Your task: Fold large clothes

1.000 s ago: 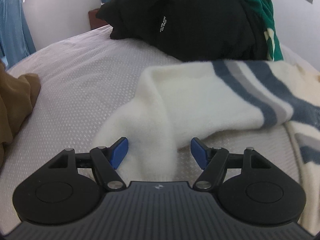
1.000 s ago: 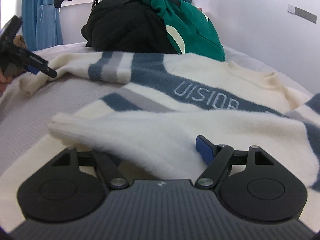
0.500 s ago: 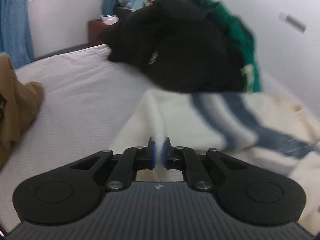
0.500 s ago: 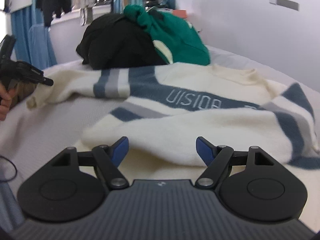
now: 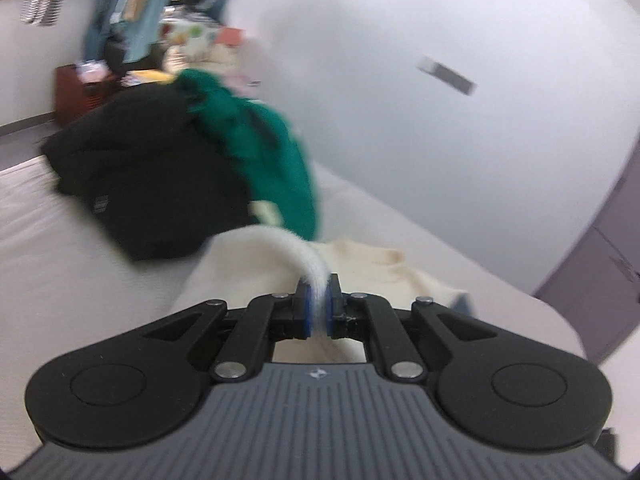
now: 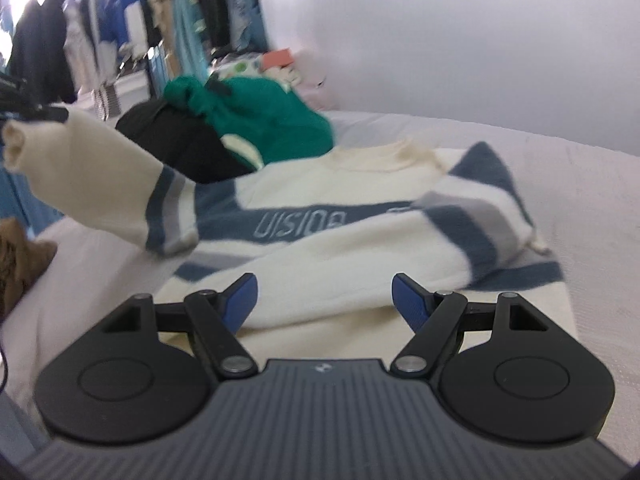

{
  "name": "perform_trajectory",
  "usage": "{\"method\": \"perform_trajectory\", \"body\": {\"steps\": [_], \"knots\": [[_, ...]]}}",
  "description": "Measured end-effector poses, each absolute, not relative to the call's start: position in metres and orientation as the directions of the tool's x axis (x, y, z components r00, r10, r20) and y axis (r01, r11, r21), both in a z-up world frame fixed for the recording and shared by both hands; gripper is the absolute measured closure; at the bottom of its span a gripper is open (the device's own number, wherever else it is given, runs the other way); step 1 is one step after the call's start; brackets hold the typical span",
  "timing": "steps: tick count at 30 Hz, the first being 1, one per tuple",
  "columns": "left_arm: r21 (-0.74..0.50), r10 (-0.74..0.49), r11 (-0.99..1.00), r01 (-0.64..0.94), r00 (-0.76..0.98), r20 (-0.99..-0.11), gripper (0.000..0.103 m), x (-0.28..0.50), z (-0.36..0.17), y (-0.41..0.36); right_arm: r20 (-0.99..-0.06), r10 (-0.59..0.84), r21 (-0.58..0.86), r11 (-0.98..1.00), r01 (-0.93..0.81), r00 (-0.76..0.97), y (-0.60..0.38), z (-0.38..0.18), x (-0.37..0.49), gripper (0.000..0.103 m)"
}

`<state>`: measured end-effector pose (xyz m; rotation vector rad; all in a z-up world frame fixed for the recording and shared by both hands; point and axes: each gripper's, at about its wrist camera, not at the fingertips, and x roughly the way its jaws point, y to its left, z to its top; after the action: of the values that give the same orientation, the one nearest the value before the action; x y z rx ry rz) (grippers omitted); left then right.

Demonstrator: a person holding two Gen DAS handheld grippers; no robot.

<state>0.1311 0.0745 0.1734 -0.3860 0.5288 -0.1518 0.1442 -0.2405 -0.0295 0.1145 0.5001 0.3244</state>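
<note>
Bed (image 6: pixel 560 184): covered in pale, finely textured fabric; carries every garment listed below.

Cream sweater (image 6: pixel 360 248): large knit with blue and grey bands and lettering across the chest. The body lies flat on the bed, collar toward the wall, with one sleeve folded across its front just beyond the right hand-held gripper. The other sleeve (image 6: pixel 88 184) is lifted clear of the bed at the left of the right wrist view, cuff uppermost and angled away from the body.

Black garment (image 5: pixel 152 192): heaped on the bed behind the sweater, a small label showing on its near side.

Green garment (image 6: pixel 260 124): bunched on top of and beside the black heap, touching the sweater near the collar.

Brown garment (image 6: pixel 20 256): a corner shows at the left edge, on the bed, apart from the sweater.

Hanging clothes (image 6: pixel 80 32): a blurred row in the background; details cannot be told.

Left hand-held gripper (image 5: pixel 317 310): blue pads drawn close together, pinching a strip of the sweater's cream knit, which arcs up and away from the jaws.

Right hand-held gripper (image 6: pixel 325 300): blue fingers spread wide, holding nothing, poised just before the folded sleeve.
</note>
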Motion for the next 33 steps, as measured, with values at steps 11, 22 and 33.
{"method": "perform_trajectory", "body": {"steps": [11, 22, 33], "knots": [[-0.415, -0.457, 0.871, 0.262, 0.741, -0.491, 0.096, 0.201, 0.158, -0.133, -0.409, 0.259, 0.319, 0.939, -0.129, 0.875, -0.315, -0.028, 0.137, 0.027], [-0.336, -0.452, 0.892, 0.303, 0.620, -0.641, 0.095, 0.262, 0.024, -0.243, -0.464, 0.152, 0.406, 0.912, 0.057, 0.873, -0.370, -0.055, 0.155, 0.027], [-0.384, -0.504, 0.864, 0.327, 0.549, -0.667, 0.045, 0.282, -0.011, -0.246, -0.519, 0.161, 0.421, 0.903, 0.088, 0.839, -0.379, -0.079, 0.177, 0.027]]}}
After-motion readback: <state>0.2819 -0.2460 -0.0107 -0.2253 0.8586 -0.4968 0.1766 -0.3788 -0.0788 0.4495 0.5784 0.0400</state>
